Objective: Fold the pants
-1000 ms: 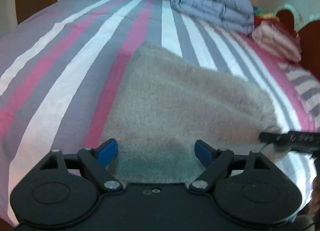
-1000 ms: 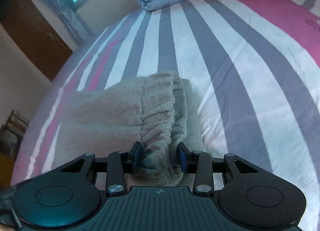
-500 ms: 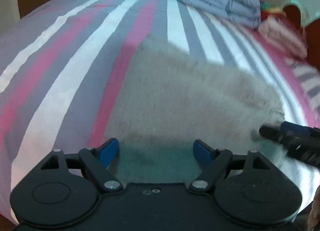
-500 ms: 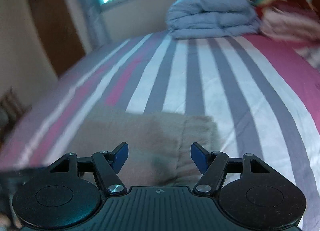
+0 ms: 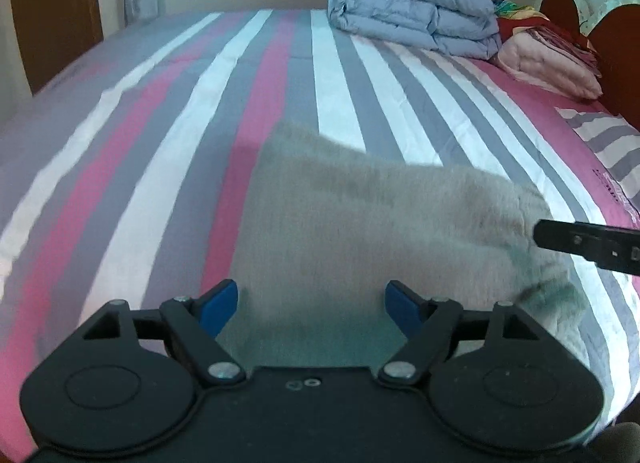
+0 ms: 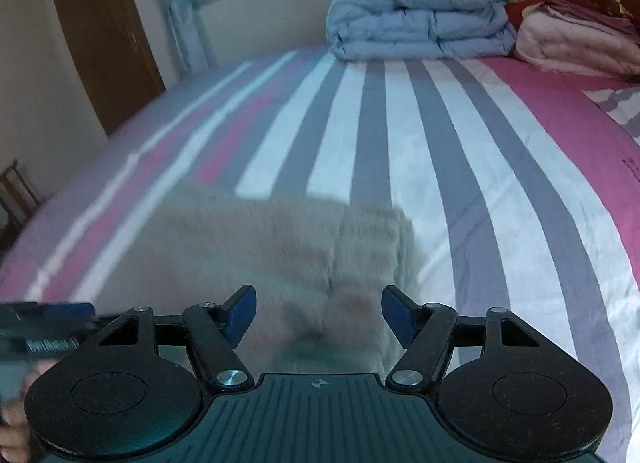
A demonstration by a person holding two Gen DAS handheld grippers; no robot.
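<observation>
The pants are a plush, fuzzy grey-beige fleece, folded into a thick rounded slab that lies flat on the striped sheet near the bed's near edge. From the right wrist view a ribbed, gathered band forms their right end. Their long axis runs across the stripes, left to right, with that band end pointing right. The sheet is smooth cotton-like cloth in pink, grey and white bands. A puffy blue quilt and a pink one sit folded at the far end. The left gripper stands wide apart over the pants, holding nothing. The right gripper has just been opening; its blue pads stand clear of the fleece.
</observation>
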